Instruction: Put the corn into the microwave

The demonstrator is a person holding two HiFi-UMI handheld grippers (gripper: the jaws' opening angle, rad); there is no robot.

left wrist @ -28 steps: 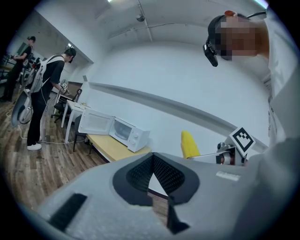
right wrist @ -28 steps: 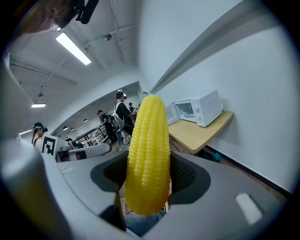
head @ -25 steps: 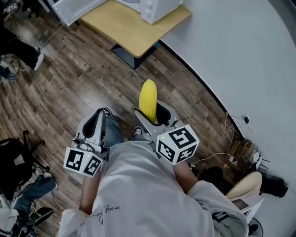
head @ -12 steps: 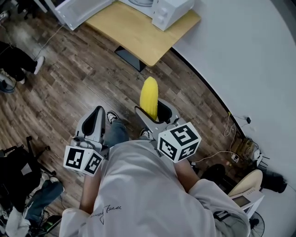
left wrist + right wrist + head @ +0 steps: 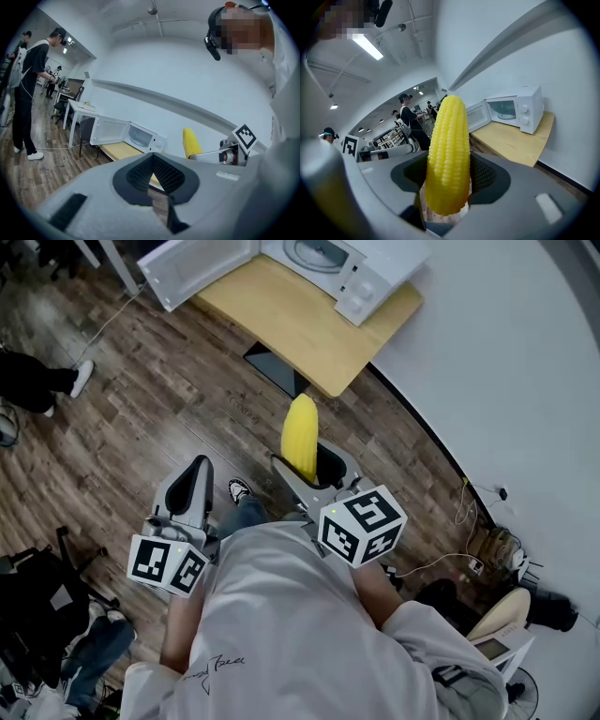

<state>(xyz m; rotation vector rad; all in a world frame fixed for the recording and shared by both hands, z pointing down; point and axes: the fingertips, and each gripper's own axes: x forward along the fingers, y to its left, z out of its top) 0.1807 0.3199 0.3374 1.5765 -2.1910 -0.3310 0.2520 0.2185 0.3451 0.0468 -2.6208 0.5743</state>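
Head view: the right gripper carries the corn upright between its jaws. The microwave, door open, sits on a table well ahead of the fingertips.
Left gripper view: the left gripper has its jaws closed together, empty; the microwave is ahead, well apart.
Right gripper view: the pads clamp the cob's lower part.
Progress: corn grasped; reaching the microwave and placing it inside remain.

Operator wears a pale grey short-sleeved T-shirt with a small dark script print at lower left, blue jeans and a light shoe. Left gripper and right gripper have light grey shells and black ribbed fingers. Each bears a white cube with black square markers.
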